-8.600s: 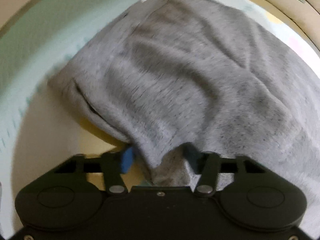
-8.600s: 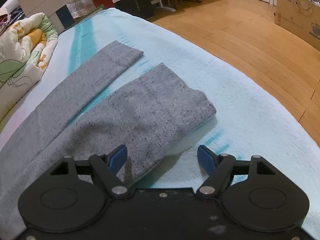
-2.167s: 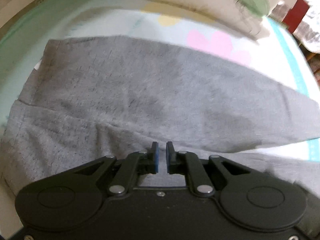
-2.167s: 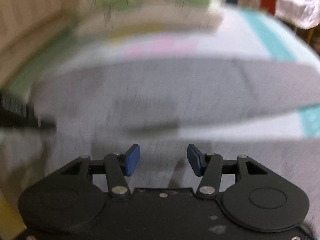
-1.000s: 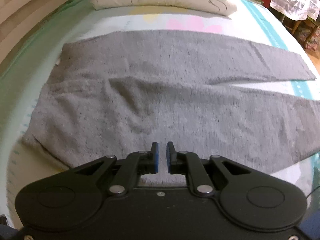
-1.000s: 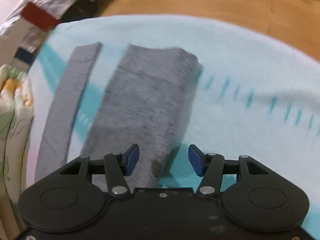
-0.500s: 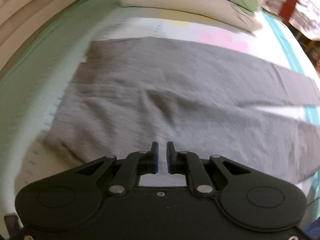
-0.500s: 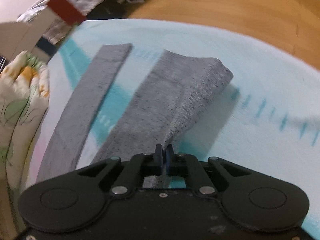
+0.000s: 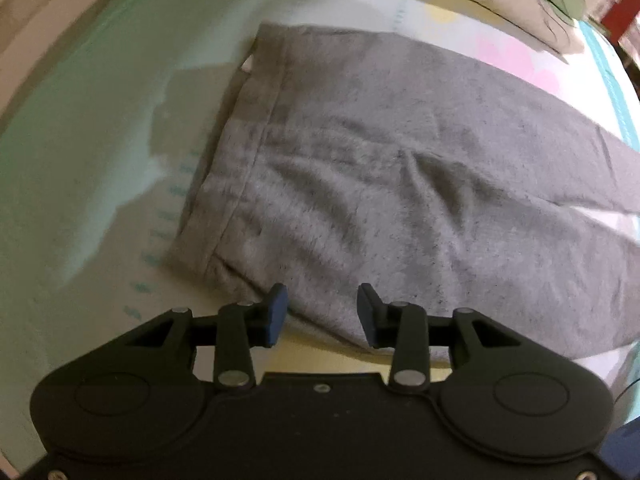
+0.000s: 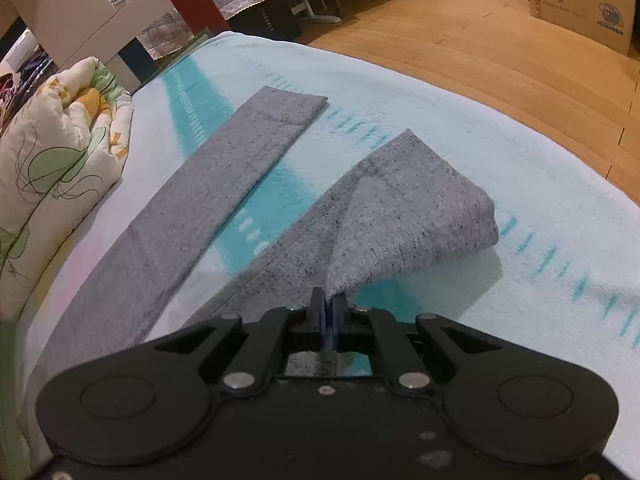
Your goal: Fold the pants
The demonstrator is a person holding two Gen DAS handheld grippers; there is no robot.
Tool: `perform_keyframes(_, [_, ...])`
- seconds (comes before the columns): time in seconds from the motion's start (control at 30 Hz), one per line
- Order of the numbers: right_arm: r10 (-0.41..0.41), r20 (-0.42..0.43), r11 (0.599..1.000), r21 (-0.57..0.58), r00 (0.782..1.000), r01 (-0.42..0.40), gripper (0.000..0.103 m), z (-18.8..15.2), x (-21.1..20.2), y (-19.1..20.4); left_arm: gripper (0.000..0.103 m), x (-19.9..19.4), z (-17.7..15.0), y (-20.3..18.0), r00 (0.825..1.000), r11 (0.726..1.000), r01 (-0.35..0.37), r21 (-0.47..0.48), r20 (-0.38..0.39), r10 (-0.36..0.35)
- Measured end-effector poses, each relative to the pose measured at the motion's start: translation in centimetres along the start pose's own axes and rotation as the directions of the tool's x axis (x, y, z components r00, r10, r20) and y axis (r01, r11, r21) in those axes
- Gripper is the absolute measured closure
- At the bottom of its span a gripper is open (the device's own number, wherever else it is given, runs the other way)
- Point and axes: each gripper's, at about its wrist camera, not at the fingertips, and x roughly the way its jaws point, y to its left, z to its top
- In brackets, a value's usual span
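Grey pants (image 9: pixel 400 184) lie spread on the bed. In the left wrist view the waistband (image 9: pixel 236 184) is at the left and the legs run to the right. My left gripper (image 9: pixel 322 314) is open, its fingers astride the near side edge of the pants just below the waistband. In the right wrist view the far leg (image 10: pixel 224 184) lies flat. My right gripper (image 10: pixel 329 305) is shut on the edge of the near leg (image 10: pixel 404 224) by its hem and lifts it, so the cuff stands up in a peak.
The bed has a pale aqua blanket (image 10: pixel 500 152) with teal stripes. A rolled floral quilt (image 10: pixel 52 160) lies along the far side. Wooden floor (image 10: pixel 500 32), a cardboard box (image 10: pixel 584 0) and furniture lie beyond the bed's edge.
My left gripper opened and moved left and down to the pants' near edge by the waistband. My right gripper stayed shut on the near leg's edge and lifted it higher.
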Motion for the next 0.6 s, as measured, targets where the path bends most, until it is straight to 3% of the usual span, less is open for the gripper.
perform_keyframes(0.13, [-0.005,-0.014,1.0,0.018,1.0,0.006,0.098,0.1,0.0,-0.3,0.055,1.2,0.2,1.5,0.999,0.999,0.036,-0.002,-0.012,-0.036])
perform_keyframes(0.23, [-0.018,-0.008,1.0,0.01,1.0,0.018,0.098,0.0,0.0,-0.4,0.056,3.5,0.1,1.7,0.998,0.998,0.01,0.066,-0.07,-0.005])
perform_keyframes(0.3, [-0.021,-0.011,1.0,0.015,1.0,0.021,0.098,0.0,0.1,-0.5,0.056,4.4,-0.8,1.7,0.997,0.994,-0.025,0.106,-0.067,0.032])
perform_keyframes(0.33, [-0.02,-0.01,1.0,0.017,1.0,0.021,0.098,0.0,0.1,-0.5,0.056,4.6,-1.4,1.7,0.998,0.995,-0.031,0.1,-0.05,0.036])
perform_keyframes(0.43, [-0.024,-0.011,1.0,0.016,1.0,0.024,0.098,0.0,0.2,-0.6,0.055,5.2,-2.6,2.9,0.998,0.999,0.044,0.031,-0.044,-0.042])
perform_keyframes(0.6, [-0.029,-0.016,1.0,-0.003,0.999,0.029,0.098,-0.1,0.4,-0.2,0.056,6.3,-3.8,5.1,0.999,0.994,0.035,-0.107,-0.022,-0.038])
